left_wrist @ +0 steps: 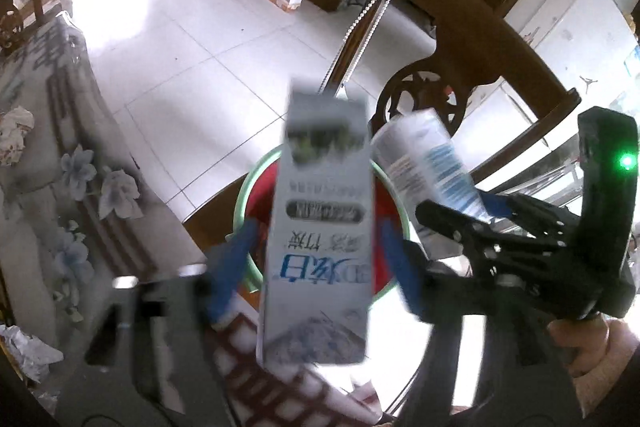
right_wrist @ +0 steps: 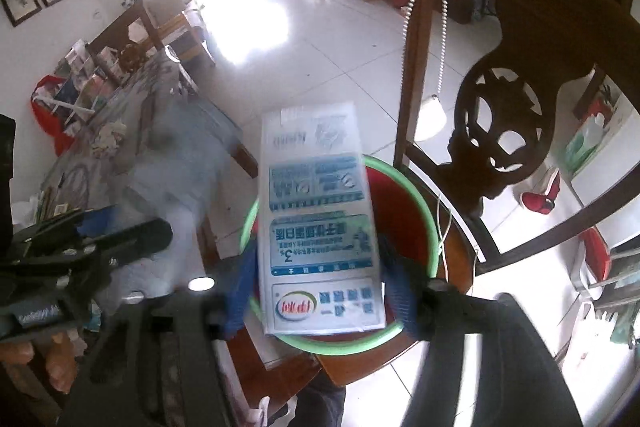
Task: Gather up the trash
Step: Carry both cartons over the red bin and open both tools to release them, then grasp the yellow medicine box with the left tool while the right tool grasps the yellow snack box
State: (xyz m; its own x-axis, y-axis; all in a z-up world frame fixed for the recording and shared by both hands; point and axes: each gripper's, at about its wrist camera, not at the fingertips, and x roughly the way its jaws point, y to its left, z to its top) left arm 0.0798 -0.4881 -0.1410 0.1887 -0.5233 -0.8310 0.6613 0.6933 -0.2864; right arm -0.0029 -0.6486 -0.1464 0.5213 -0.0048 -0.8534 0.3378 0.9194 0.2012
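The milk carton (left_wrist: 320, 239) hangs between the blue fingers of the left hand-held gripper (left_wrist: 316, 263), right above the red bin with a green rim (left_wrist: 252, 183) that sits on a wooden chair (left_wrist: 472, 39). The jaws stand apart and do not seem to press on the carton, so it looks let go and about to fall in. The same goes for the right hand-held gripper (right_wrist: 320, 291): its blue fingers sit just beside a second carton with blue and green print (right_wrist: 320, 223), and there is a small gap on each side, so it is open too. This carton also hangs over the bin (right_wrist: 420, 195). Both cartons are long and the bin mouth is not very wide. If they drop at the same time they could bump each other, and one could hit the green rim and tip out onto the white tiled floor (left_wrist: 192, 39). The two grippers are close together as well, so they might knock into each other. Crumpled paper (left_wrist: 16, 135) lies on the flowered worktop (left_wrist: 60, 99) to the left, so more trash is left to pick up.
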